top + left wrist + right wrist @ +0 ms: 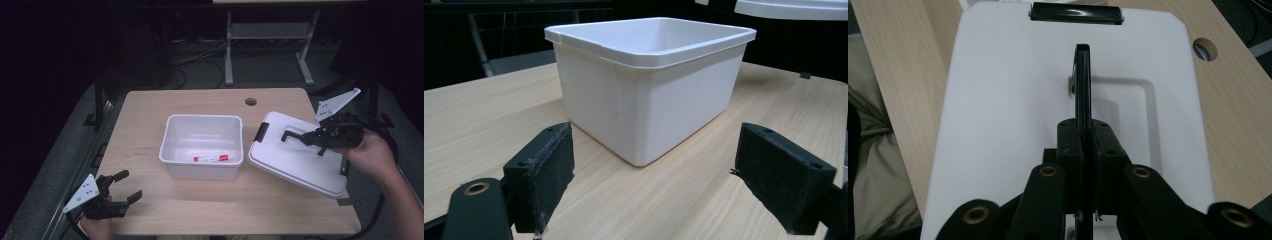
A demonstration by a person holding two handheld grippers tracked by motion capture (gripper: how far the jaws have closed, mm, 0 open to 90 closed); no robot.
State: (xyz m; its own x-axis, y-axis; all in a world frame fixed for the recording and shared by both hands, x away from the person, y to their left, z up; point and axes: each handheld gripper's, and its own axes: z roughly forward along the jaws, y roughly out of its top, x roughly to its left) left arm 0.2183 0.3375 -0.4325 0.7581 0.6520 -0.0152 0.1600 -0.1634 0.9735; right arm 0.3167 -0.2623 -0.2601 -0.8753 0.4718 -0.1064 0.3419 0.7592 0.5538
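Observation:
A white bin [202,145] stands open in the middle of the table, with a red and white tube [213,158] lying on its floor. To its right my right gripper [312,139] is shut on the black handle [1083,85] of the white lid [295,160], which it holds tilted above the table. The lid [998,100] has a black latch [1075,12] at its far edge. My left gripper [129,185] is open near the front left corner of the table. Its jaws [664,175] stand wide apart and face a corner of the bin [649,75], with nothing between them.
The wooden table [145,120] has a round cable hole [251,101] near its far edge. The lid's edge [794,7] hangs at the upper right in the left gripper view. A grey frame [229,50] and cables lie on the floor beyond.

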